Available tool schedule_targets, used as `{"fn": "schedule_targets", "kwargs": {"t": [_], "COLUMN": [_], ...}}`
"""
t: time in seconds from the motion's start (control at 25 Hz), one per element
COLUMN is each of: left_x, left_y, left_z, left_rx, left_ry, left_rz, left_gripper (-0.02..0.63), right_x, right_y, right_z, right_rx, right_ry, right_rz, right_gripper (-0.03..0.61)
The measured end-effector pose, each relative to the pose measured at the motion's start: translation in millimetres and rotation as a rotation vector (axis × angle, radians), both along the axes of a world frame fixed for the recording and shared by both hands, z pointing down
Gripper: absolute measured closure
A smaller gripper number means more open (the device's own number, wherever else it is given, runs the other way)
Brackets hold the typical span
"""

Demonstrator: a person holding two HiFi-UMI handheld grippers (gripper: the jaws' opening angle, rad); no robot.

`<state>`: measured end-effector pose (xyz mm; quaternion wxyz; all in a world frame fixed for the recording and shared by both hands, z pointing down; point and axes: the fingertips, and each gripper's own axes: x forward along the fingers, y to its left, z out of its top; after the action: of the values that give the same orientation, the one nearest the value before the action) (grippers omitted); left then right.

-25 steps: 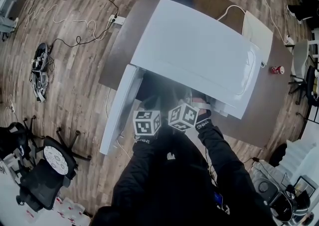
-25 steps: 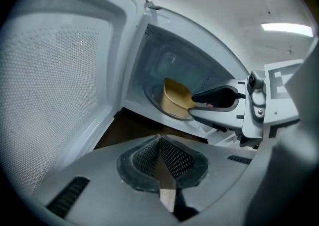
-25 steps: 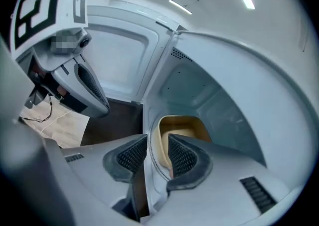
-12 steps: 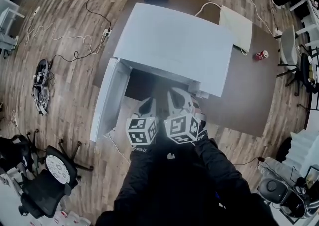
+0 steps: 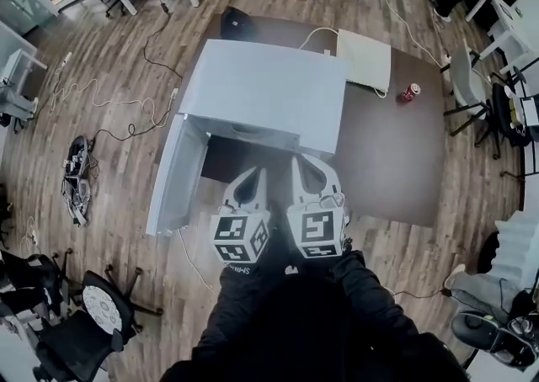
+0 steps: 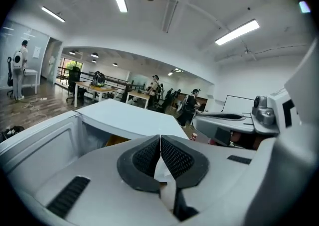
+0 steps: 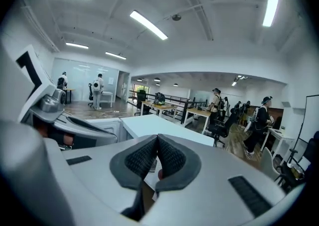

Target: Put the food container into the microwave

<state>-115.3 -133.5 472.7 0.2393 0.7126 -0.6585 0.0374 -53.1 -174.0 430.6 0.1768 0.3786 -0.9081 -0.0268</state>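
Left hand-held gripper (image 6: 160,143): clenched, pads meeting, empty. Right hand-held gripper (image 7: 157,143): jaws have just been closing, now pressed together, nothing between them. Both sit side by side before the microwave (image 5: 265,90) on the counter (image 5: 387,153), its door (image 5: 173,174) open. Food container (image 6: 115,140): tan patch inside the cavity, mostly hidden.

The left gripper (image 5: 255,177) and right gripper (image 5: 305,166) are held side by side at lower centre of the head view, pointed toward the top of the frame. The left jaws are pressed together, empty. The right jaws have just been closing and are seen together with nothing between them. Dark sleeves (image 5: 240,305) are seen below.
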Motion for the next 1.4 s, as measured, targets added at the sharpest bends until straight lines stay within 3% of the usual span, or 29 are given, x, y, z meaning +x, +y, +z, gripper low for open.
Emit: {"fn": "schedule_targets", "kwargs": {"t": [0.4, 0.84, 1.4], "left_x": [44.8, 74.6, 84.7], "left_y": [8.9, 9.2, 19.5], "left_z": [-67.4, -89.7, -95.5], "left_rx": [0.130, 0.173, 0.182], "left_ry": [-0.073, -0.097, -0.127], "left_rz": [0.018, 0.038, 0.042], "left_gripper": [0.580, 0.580, 0.580], "right_x": [55.0, 86.3, 94.4], "right_y": [11.9, 17.6, 29.9], "right_z": [-61.8, -78.4, -80.7], "right_rx": [0.050, 0.086, 0.084], "right_ry": [-0.170, -0.196, -0.214], "right_rz": [0.070, 0.093, 0.088], "right_gripper": [0.555, 0.555, 0.555]}}
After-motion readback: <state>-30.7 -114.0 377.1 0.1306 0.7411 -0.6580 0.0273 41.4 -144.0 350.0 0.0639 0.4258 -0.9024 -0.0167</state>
